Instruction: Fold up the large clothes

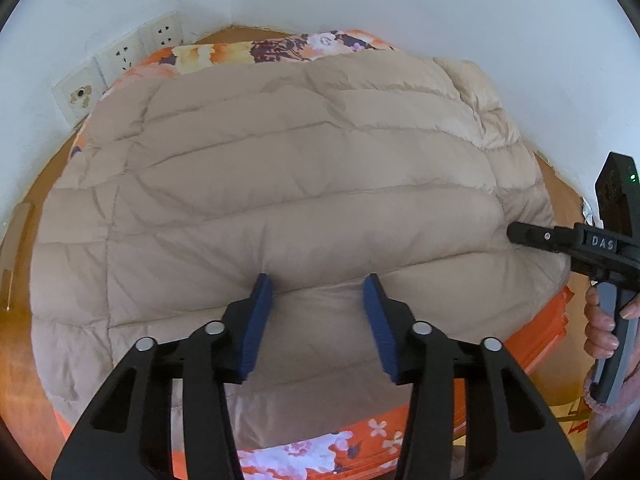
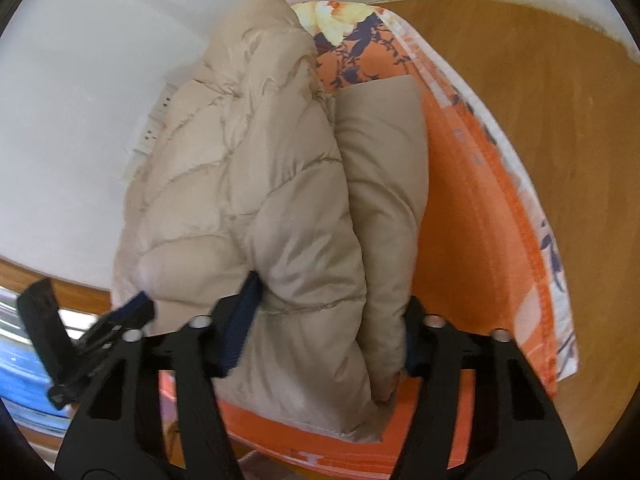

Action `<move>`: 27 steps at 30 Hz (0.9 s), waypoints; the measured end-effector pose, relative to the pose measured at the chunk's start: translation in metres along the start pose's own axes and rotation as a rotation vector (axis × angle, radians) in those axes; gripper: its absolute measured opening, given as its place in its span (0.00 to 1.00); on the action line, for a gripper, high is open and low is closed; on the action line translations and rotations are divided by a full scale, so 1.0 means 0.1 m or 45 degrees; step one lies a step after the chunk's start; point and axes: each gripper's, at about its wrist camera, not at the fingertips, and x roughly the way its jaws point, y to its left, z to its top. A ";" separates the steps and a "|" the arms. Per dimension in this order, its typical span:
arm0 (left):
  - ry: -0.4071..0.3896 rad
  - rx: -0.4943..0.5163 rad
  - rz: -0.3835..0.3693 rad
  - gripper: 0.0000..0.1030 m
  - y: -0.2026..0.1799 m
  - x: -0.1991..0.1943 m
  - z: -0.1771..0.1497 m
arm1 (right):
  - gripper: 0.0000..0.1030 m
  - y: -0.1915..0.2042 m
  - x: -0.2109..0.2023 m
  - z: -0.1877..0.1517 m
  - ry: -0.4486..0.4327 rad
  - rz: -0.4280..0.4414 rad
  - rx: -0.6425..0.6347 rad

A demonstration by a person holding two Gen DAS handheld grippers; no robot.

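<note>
While spread over the orange floral cloth on the wooden tabletop, gripped at two edges for folding.

Beige down jacket: quilted side up, filling most of the cloth, far edge close to the white wall, right side already doubled over on itself. Left claw clamped on a puffed ridge at the near edge, blue pads pressed into the fabric on both sides. Right claw clamped across the stacked layers at the jacket's right side, one pad hidden behind the bulk. Probably light, soft and springy, with a slick shell: likely to squash under the pads, slide and puff back open. Best taken deep at a stitched seam or hem, through every layer. No containers in view.
</note>
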 end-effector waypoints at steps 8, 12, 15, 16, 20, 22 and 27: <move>0.017 0.013 -0.002 0.40 -0.01 0.10 -0.03 | 0.21 0.13 -0.16 0.02 -0.040 0.106 -0.039; 0.022 0.008 0.008 0.40 0.00 0.11 -0.03 | 0.17 0.25 -0.26 0.03 -0.053 0.115 -0.094; 0.021 0.004 0.016 0.40 -0.01 0.13 -0.02 | 0.16 0.43 -0.30 0.03 -0.072 0.142 -0.137; 0.023 -0.003 0.015 0.40 -0.01 0.13 -0.02 | 0.15 0.48 -0.32 0.03 -0.077 0.150 -0.157; 0.024 -0.019 0.008 0.40 0.01 0.17 -0.01 | 0.15 0.79 -0.39 0.01 -0.096 0.194 -0.259; 0.015 -0.015 0.003 0.40 0.01 0.18 -0.03 | 0.15 1.02 -0.40 0.00 -0.101 0.224 -0.318; -0.003 -0.001 -0.063 0.39 0.09 0.13 -0.06 | 0.15 1.52 -0.35 -0.08 -0.101 0.215 -0.446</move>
